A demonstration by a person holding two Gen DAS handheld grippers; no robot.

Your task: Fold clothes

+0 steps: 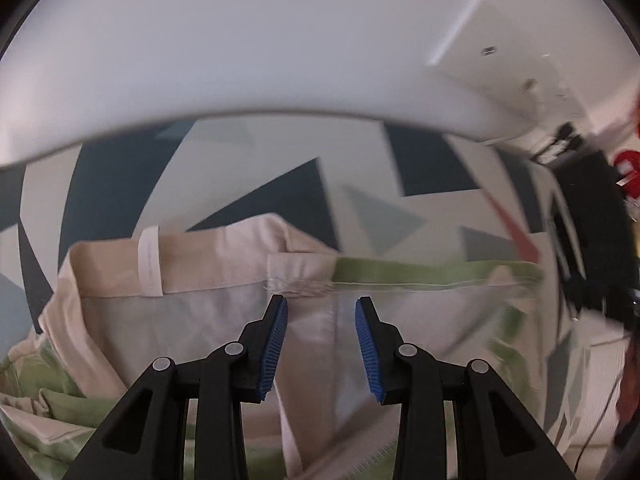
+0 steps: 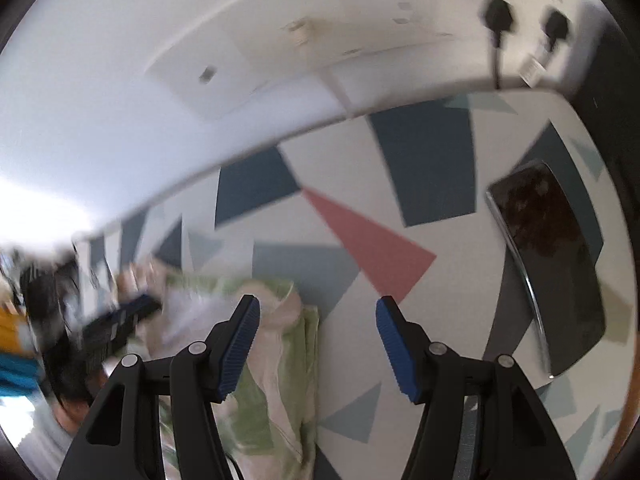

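A cream and pale green garment (image 1: 208,276) lies rumpled on the patterned tablecloth (image 1: 280,160), its stitched band and a white loop (image 1: 149,264) facing up. My left gripper (image 1: 321,302) points down just over that band, open, with the blue pads (image 1: 276,340) apart and cloth beneath them. In the right wrist view the garment's folded green edge (image 2: 296,344) lies under the left finger of my right gripper (image 2: 318,302). That gripper is open with only tablecloth between its pads. The left gripper (image 2: 128,314) shows there as a dark blur over the garment's far end.
A dark glossy flat slab (image 2: 548,264) lies on the tablecloth (image 2: 424,168) at the right. The white wall (image 2: 120,60) behind the table carries two black plugs (image 2: 496,12). Blurred dark gear (image 1: 580,208) crowds the right of the left wrist view.
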